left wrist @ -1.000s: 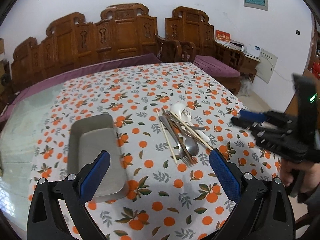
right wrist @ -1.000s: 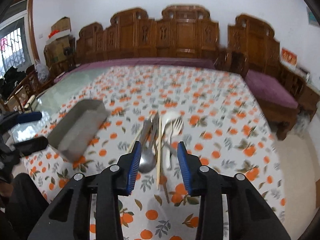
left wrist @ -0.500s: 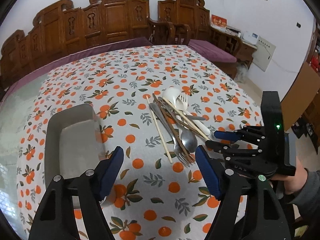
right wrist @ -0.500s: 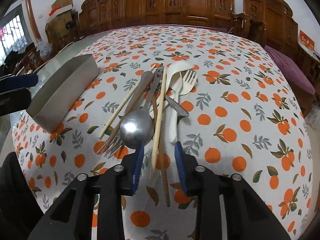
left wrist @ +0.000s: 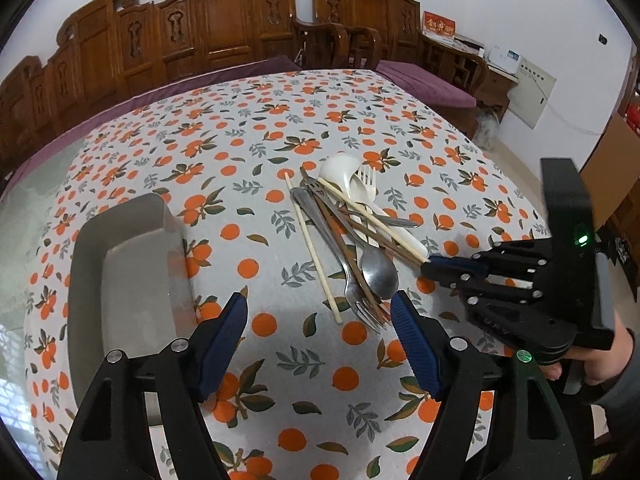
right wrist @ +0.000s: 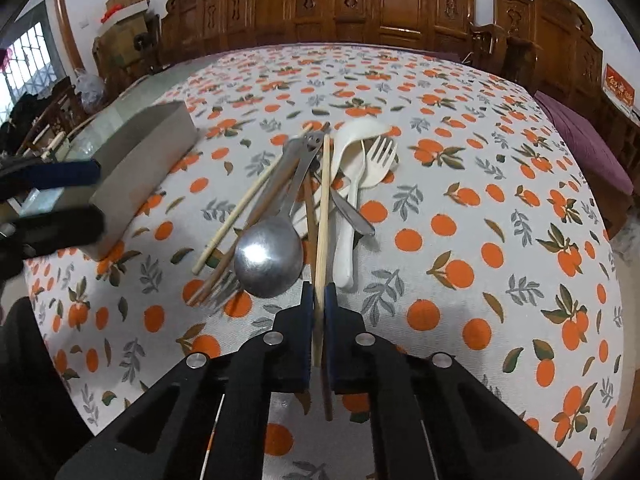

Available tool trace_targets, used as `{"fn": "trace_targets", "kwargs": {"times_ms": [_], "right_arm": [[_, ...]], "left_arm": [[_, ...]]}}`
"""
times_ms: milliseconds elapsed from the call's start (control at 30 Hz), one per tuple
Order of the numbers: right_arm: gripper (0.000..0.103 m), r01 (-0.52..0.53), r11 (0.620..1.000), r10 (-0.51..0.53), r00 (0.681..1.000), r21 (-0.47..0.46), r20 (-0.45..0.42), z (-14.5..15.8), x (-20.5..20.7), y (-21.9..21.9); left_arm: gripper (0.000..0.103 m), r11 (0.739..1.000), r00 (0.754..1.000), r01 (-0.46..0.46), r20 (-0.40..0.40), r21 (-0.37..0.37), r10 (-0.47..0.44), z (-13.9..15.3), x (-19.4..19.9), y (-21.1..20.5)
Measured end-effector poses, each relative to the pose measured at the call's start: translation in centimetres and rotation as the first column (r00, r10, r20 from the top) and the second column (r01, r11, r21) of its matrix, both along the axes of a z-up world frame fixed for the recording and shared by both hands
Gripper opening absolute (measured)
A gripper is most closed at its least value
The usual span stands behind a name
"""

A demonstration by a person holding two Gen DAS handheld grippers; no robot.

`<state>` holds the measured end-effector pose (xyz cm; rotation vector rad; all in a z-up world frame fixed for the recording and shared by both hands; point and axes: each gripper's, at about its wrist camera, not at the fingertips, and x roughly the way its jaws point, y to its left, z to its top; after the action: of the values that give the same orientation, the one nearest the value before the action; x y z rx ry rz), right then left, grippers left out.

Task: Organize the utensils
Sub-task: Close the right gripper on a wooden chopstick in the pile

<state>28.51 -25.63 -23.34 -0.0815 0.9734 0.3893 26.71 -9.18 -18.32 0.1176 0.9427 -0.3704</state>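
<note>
A pile of utensils lies mid-table: a metal spoon (right wrist: 268,256), a metal fork (left wrist: 360,304), a white plastic spoon (right wrist: 352,148), a white plastic fork (right wrist: 378,156) and several chopsticks. My right gripper (right wrist: 319,292) is shut on a light wooden chopstick (right wrist: 323,208) at its near end; it also shows in the left wrist view (left wrist: 430,266). My left gripper (left wrist: 320,312) is open and empty, above the cloth just in front of the pile. A grey metal tray (left wrist: 120,264) sits left of the pile and looks empty.
The table carries an orange-print cloth (left wrist: 280,120). Carved wooden chairs (left wrist: 224,12) stand behind it. Glass tabletop shows at the left edge (left wrist: 24,248). The tray's wall (right wrist: 144,160) is left of the pile in the right wrist view.
My right gripper moved in low to the pile and closed on the light chopstick. My left gripper came closer to the table and narrowed somewhat, still open.
</note>
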Motion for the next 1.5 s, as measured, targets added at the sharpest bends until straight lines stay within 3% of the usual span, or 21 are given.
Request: {"fn": "trace_targets", "kwargs": {"times_ms": [267,433,567,667,933,1000,1200,1433,1500], "right_arm": [[0.006,0.035,0.993,-0.04,0.998,0.11,0.041,3.3,0.2,-2.0],[0.006,0.051,0.989,-0.056,0.998,0.139,0.033,3.6,0.4,-3.0],[0.006,0.06,0.987,-0.068,0.997,0.152,0.045,3.8,0.2,-3.6],[0.006,0.07,0.979,-0.079,0.996,0.194,0.038,4.1,0.4,-4.3],[0.006,0.067,0.986,-0.059,0.997,0.15,-0.054,1.1,0.8,-4.1],[0.006,0.07,0.987,-0.064,0.997,0.143,-0.043,0.9,0.6,-4.2],[0.006,0.072,0.981,-0.075,0.997,0.178,0.008,2.6,0.5,-4.8],[0.006,0.071,0.982,-0.079,0.996,0.176,0.039,4.0,0.4,-4.6],[0.006,0.072,0.983,-0.08,0.996,0.17,0.045,4.4,0.3,-4.4]], "left_arm": [[0.058,1.0,0.999,0.001,-0.044,0.01,-0.001,-2.1,1.3,-0.9],[0.057,0.999,0.998,-0.001,-0.062,0.032,0.003,-3.4,2.1,-1.8],[0.045,0.999,0.997,0.003,-0.076,0.054,0.001,-4.3,2.8,-2.4],[0.044,0.998,0.996,-0.002,-0.086,0.059,0.007,-5.0,3.2,-2.5],[0.044,0.997,0.995,-0.016,-0.1,0.072,0.023,-5.8,3.9,-2.7],[0.042,0.997,0.994,-0.014,-0.104,0.07,0.021,-6.0,4.1,-2.8],[0.03,0.997,0.992,-0.02,-0.12,0.075,0.029,-6.7,4.8,-3.0],[0.026,0.994,0.993,-0.026,-0.112,0.107,0.038,-7.2,5.4,-3.4],[0.016,0.993,0.993,-0.026,-0.109,0.114,0.039,-7.2,5.6,-3.5]]}}
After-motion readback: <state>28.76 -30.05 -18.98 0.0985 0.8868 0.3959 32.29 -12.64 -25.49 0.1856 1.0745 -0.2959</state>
